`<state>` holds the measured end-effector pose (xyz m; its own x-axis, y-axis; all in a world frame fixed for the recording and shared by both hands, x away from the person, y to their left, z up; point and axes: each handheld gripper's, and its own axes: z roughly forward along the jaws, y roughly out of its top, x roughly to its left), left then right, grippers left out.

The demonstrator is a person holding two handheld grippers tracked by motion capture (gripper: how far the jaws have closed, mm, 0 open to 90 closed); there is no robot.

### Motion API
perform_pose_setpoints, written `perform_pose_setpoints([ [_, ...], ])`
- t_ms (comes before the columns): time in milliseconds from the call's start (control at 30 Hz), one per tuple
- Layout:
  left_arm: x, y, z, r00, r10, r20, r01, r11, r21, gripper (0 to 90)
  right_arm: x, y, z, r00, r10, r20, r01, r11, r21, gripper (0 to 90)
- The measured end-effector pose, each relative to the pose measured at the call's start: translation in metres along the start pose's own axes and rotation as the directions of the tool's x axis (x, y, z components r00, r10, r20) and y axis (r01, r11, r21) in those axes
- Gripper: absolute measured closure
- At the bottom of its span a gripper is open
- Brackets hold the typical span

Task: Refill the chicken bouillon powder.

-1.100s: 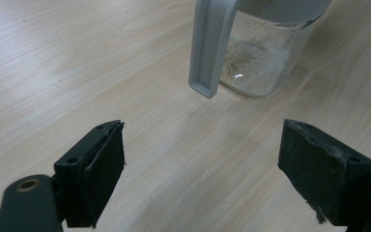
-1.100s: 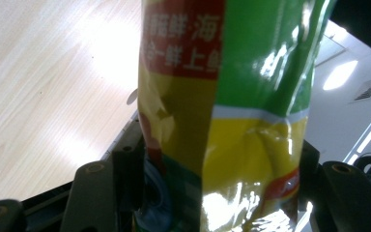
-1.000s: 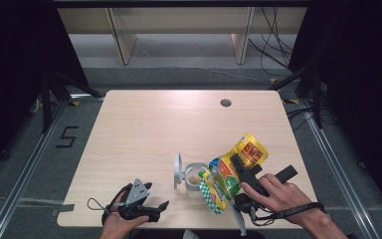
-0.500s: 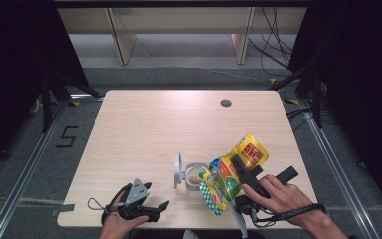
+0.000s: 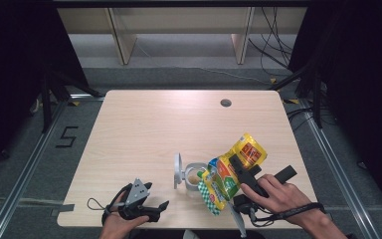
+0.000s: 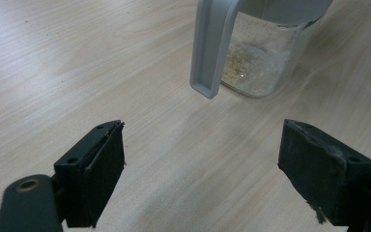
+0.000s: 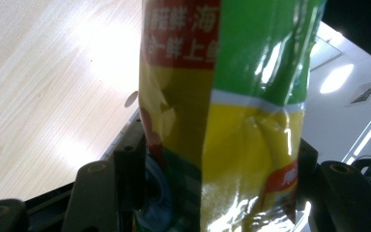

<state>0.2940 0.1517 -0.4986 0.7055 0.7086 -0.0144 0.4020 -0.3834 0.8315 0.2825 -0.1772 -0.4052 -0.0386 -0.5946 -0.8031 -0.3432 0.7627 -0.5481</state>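
My right claw is clamped across a bright yellow-and-green snack bag. In the right gripper view the bag stands between my two black jaws, pinched on both sides, its crinkled foil rising up from them. From above, the bag is tilted, its lower green-checked end hanging over the mouth of a clear jar just off the claw's tip. The jar has a grey lid flipped up on its far side from the bag, and some pale, grainy stuff sits in its bottom.

My left claw rests near the table's near edge, released, nothing between the jaws. In the left gripper view the pads stand wide apart over bare wood, and straight ahead of them is that same jar with its grey lid hanging down the front. Nothing lies between the claw and the jar, just open tabletop.

Beyond the right claw the table runs on bare to a small round cable hole near the far edge. Past the table I see pale shelving legs and loose black cables on the grey floor. Off to the left claw's outer side, a "5" marking is taped on the floor.
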Motion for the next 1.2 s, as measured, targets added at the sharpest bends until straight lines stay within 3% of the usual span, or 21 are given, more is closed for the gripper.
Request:
perform_pose_setpoints([
  [233,0.000,0.000,0.000,1.0000,0.005,0.009,-0.005,0.9999,0.011,16.2,0.000,-0.001,0.001,0.9999,0.007,-0.009,-0.007,1.000,0.001,43.5],
  [267,-0.001,-0.001,0.000,0.9997,-0.022,0.013,0.022,0.9997,0.014,16.2,0.000,-0.001,0.001,0.9999,0.006,-0.010,-0.006,1.000,0.003,43.5],
  [333,-0.001,-0.001,0.000,0.9997,-0.022,0.011,0.022,0.9997,0.012,16.2,-0.001,-0.002,0.002,0.9998,-0.016,-0.015,0.016,1.000,0.004,43.5],
  [500,-0.001,-0.001,0.000,0.9997,-0.023,0.011,0.022,0.9997,0.012,16.2,0.001,-0.002,0.002,1.0000,0.004,-0.007,-0.004,1.000,0.001,43.5],
  [533,-0.001,-0.001,0.000,0.9997,-0.022,0.012,0.022,0.9997,0.013,16.2,0.001,-0.002,0.001,0.9999,-0.006,-0.011,0.006,1.000,0.005,43.6],
  [567,0.000,0.000,0.000,1.0000,0.005,0.009,-0.005,0.9999,0.012,16.2,0.001,-0.001,0.001,0.9999,-0.005,-0.016,0.005,1.000,0.002,43.6],
  [633,0.000,0.000,0.000,0.9999,0.004,0.010,-0.004,0.9999,0.012,16.2,0.001,-0.001,0.001,1.0000,0.003,-0.005,-0.003,1.000,-0.001,43.5],
  [667,-0.001,-0.001,0.001,0.9996,-0.025,0.013,0.024,0.9996,0.013,16.2,0.001,-0.001,0.001,0.9999,0.004,-0.014,-0.004,1.000,-0.003,43.6],
  [767,-0.001,-0.001,0.000,0.9998,-0.019,0.008,0.019,0.9998,0.011,16.2,0.000,-0.002,0.001,0.9999,-0.002,-0.013,0.002,1.000,-0.005,43.6],
  [800,-0.001,-0.001,0.000,0.9997,-0.024,0.010,0.024,0.9996,0.013,16.2,-0.002,-0.002,0.000,0.9997,-0.024,-0.011,0.024,1.000,0.004,43.6],
  [867,-0.001,-0.001,0.000,0.9995,-0.030,0.012,0.029,0.9996,0.005,16.2,0.000,-0.002,-0.001,1.0000,-0.001,0.002,0.001,1.000,-0.003,43.7],
  [933,-0.001,-0.001,0.000,0.9997,-0.024,0.011,0.024,0.9996,0.013,16.2,-0.002,-0.003,-0.003,0.9998,-0.017,-0.013,0.017,1.000,0.006,43.7],
  [1000,-0.001,-0.001,0.000,0.9997,-0.023,0.012,0.022,0.9997,0.013,16.2,-0.001,-0.003,-0.004,1.0000,0.001,-0.002,-0.001,1.000,-0.001,43.7],
  [1067,-0.001,0.000,0.000,0.9997,-0.023,0.011,0.023,0.9997,0.012,16.2,0.000,-0.003,-0.005,1.0000,-0.004,0.005,0.004,1.000,-0.005,43.8],
  [1100,-0.001,0.000,0.000,0.9997,-0.022,0.011,0.022,0.9997,0.013,16.2,-0.001,-0.004,-0.006,0.9995,-0.030,-0.012,0.030,1.000,-0.002,43.8],
  [1167,-0.001,-0.001,0.000,0.9997,-0.023,0.012,0.022,0.9997,0.013,16.2,0.000,-0.004,-0.008,1.0000,0.006,-0.008,-0.006,1.000,-0.001,43.9],
  [1200,-0.001,-0.001,0.000,0.9996,-0.024,0.012,0.023,0.9996,0.013,16.2,-0.001,-0.005,-0.008,0.9998,-0.020,-0.003,0.020,1.000,0.000,43.9],
])
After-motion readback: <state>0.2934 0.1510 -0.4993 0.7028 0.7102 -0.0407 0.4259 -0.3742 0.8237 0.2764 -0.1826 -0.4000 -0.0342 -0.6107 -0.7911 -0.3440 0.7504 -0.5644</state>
